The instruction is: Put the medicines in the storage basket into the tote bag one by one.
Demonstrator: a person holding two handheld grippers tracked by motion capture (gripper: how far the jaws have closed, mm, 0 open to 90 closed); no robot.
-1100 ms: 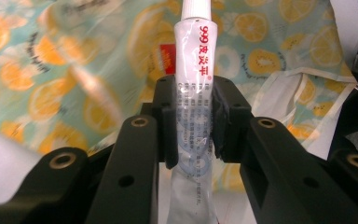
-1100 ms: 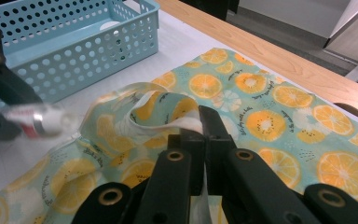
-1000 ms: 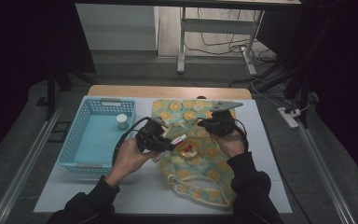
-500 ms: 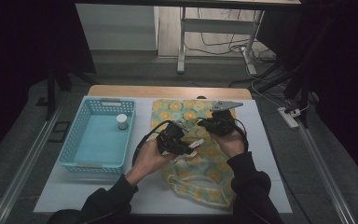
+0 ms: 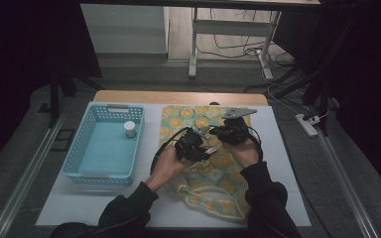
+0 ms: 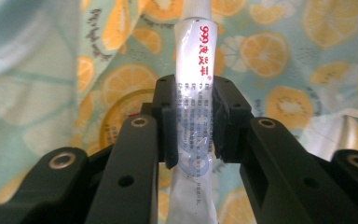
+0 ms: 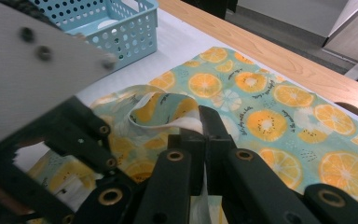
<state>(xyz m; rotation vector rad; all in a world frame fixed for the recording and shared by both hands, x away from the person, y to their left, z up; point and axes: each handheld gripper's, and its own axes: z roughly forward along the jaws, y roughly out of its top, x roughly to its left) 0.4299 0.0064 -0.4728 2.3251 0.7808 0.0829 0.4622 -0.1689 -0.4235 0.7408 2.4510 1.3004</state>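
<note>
Left gripper view cuts off both ends of the glossy white tube (image 6: 193, 116), clamped by the left gripper (image 6: 193, 123); the right gripper (image 7: 200, 140) pinches the soft printed bag (image 7: 261, 112).

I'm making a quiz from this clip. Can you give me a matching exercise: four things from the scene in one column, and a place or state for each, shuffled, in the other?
Things:
1. white tube
2. fruit-print cloth bag
3. small white jar
4. blue basket

Places or states:
A. stands inside the basket
B. clamped by the left gripper
C. its edge pinched by the right gripper
D. sits at the table's left side

Pairs: 1-B, 2-C, 3-A, 4-D
</note>
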